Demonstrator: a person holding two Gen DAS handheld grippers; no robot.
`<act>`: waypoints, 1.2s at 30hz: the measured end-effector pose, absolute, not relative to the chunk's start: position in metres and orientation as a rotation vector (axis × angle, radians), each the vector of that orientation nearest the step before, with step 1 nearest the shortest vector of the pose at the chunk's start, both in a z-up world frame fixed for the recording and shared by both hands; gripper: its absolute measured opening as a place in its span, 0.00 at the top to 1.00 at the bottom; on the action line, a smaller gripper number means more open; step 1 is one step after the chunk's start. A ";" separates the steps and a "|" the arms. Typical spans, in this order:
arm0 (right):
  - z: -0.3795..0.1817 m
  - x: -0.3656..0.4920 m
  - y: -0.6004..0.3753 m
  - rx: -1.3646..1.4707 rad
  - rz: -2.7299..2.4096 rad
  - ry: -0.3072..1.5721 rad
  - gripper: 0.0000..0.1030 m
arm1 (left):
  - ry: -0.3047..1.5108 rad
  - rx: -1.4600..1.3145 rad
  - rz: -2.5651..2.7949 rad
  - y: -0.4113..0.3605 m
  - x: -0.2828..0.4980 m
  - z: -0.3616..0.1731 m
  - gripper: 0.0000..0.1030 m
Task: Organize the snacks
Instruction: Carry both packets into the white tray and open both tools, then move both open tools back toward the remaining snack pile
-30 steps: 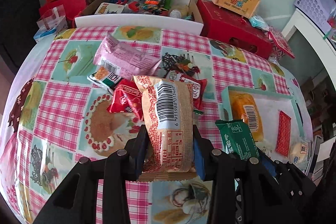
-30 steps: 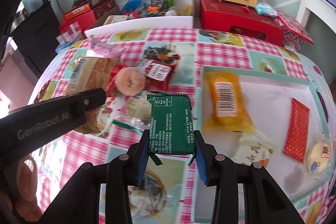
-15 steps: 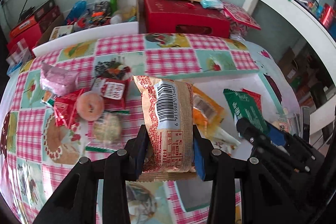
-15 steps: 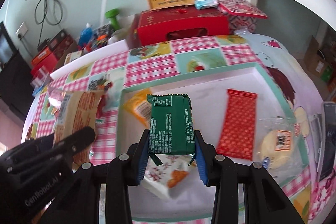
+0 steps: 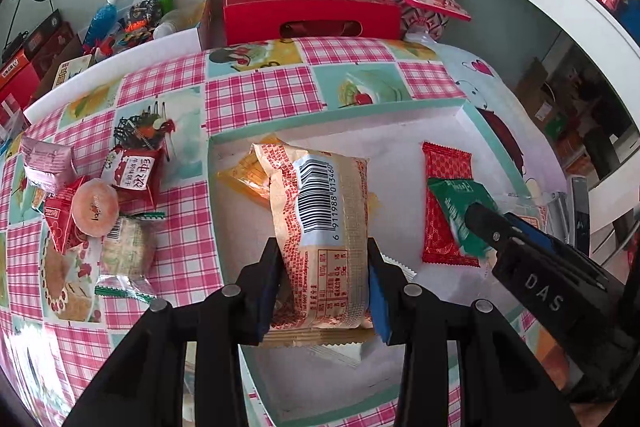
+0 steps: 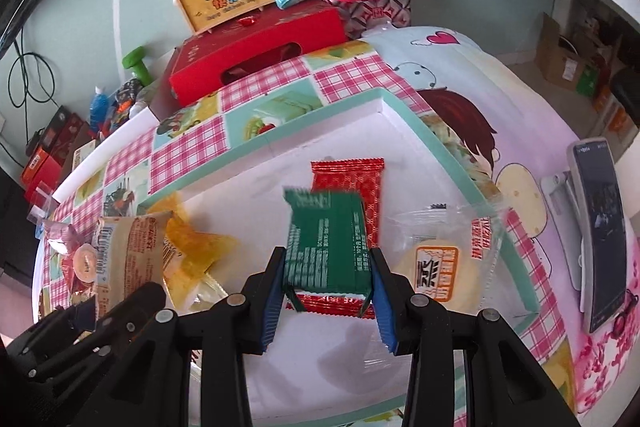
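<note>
**Two packets over the tray, both grips easing**

On the far left, the unsorted pile (image 5: 96,211) sits on the checked cloth (image 5: 256,99): a pink bag, red packets, a round pastry, all outside the tray (image 5: 340,115).

My left gripper (image 5: 322,291) has its jaws opening, with the beige packet (image 5: 320,227) between the pads and hanging over the tray's left part, above an orange packet (image 5: 244,175). The pads look as if they are touching its sides, low down near the crimped seam. I judge it light, puffed and soft, with slick film, so it should drop flat but could slide off the orange one beneath it. The middle of the long sides is the best place to take it; the seams would fold.

To the right, my right gripper (image 6: 328,291) is also opening, with the green packet (image 6: 328,243) between its jaws, blurred, as if it is slipping free. It is over the red packet (image 6: 348,183) in the tray's middle. It looks flat, firm and light; across its narrow width is the sure grip.

Further right lies a clear-wrapped round cake (image 6: 436,267), and beyond the tray a phone (image 6: 600,243).
</note>
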State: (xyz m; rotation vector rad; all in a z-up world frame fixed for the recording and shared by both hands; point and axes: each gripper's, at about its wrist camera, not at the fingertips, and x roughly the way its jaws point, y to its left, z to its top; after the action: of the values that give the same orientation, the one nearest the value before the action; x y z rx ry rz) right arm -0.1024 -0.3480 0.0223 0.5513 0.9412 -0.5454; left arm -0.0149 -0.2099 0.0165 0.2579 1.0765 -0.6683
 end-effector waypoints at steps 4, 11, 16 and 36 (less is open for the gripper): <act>0.019 -0.107 -0.354 0.594 -0.557 0.945 0.41 | 1.086 0.246 -0.689 -0.209 -0.017 0.016 0.47; 0.019 -0.106 -0.354 0.592 -0.548 0.939 0.25 | 1.101 0.212 -0.618 -0.190 -0.008 0.020 0.22; 0.020 -0.103 -0.348 0.554 -0.537 0.931 0.00 | 1.101 0.157 -0.496 -0.161 0.008 0.020 0.14; 0.046 -0.063 -0.265 0.412 -0.328 0.905 0.00 | 1.126 0.092 -0.171 -0.045 0.057 0.004 0.11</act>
State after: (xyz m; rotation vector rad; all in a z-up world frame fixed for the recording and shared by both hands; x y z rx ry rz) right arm -0.0631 -0.2653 0.0463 0.4122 0.9046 -0.3278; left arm 0.0572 -0.0448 0.0035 0.0922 1.1258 -0.1712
